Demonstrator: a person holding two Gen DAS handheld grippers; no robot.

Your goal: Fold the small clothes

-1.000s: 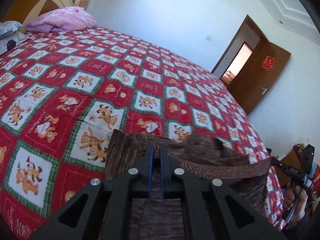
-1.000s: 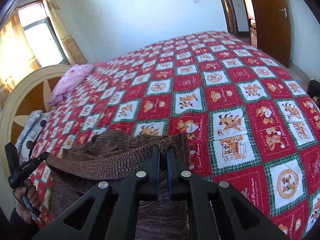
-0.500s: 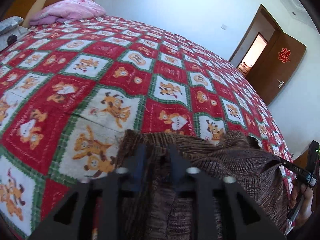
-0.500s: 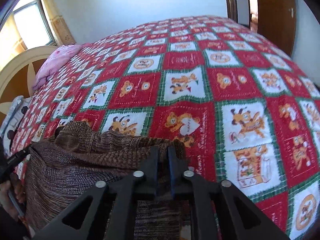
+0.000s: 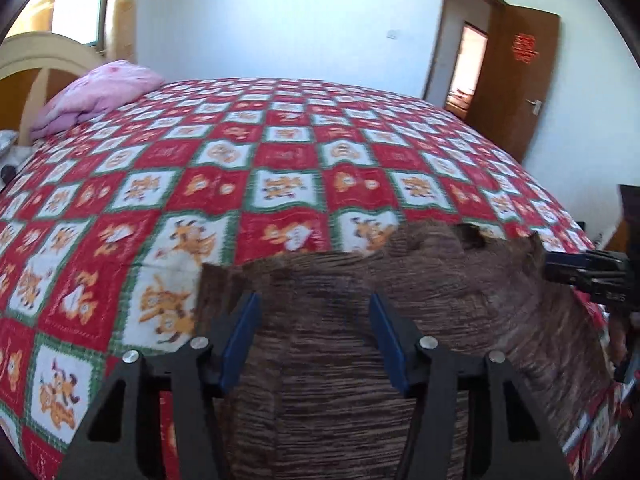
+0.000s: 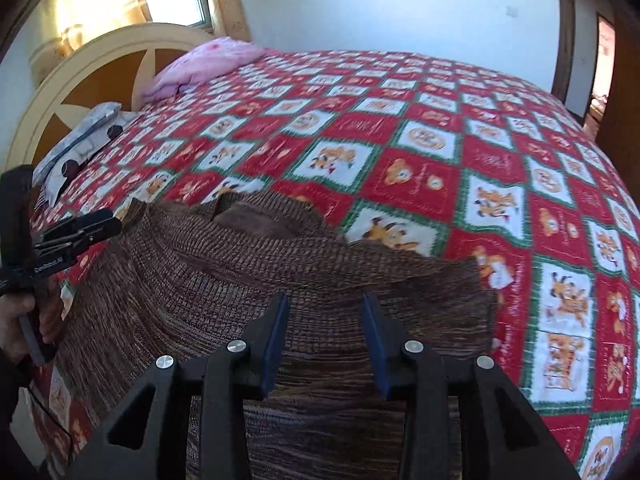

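A brown knitted garment (image 5: pixel 400 320) lies spread on the near edge of the bed; it also shows in the right wrist view (image 6: pixel 280 280). My left gripper (image 5: pixel 314 312) is open, its blue-padded fingers apart just above the garment's left part, holding nothing. My right gripper (image 6: pixel 324 312) is open too, above the garment's right part, empty. The right gripper shows at the right edge of the left wrist view (image 5: pixel 584 272), and the left gripper at the left edge of the right wrist view (image 6: pixel 76 232).
The bed has a red, white and green checked cover (image 5: pixel 280 160) with cartoon animals. A pink pillow (image 5: pixel 100 96) and a wooden headboard (image 6: pixel 100 80) are at its far end. A grey patterned cloth (image 6: pixel 80 140) lies beside the pillow. A brown door (image 5: pixel 520 72) stands open.
Both grippers were shut on the garment's top edge and held it up; they lowered it forward onto the bed and have opened, letting it go. The garment now lies flat.
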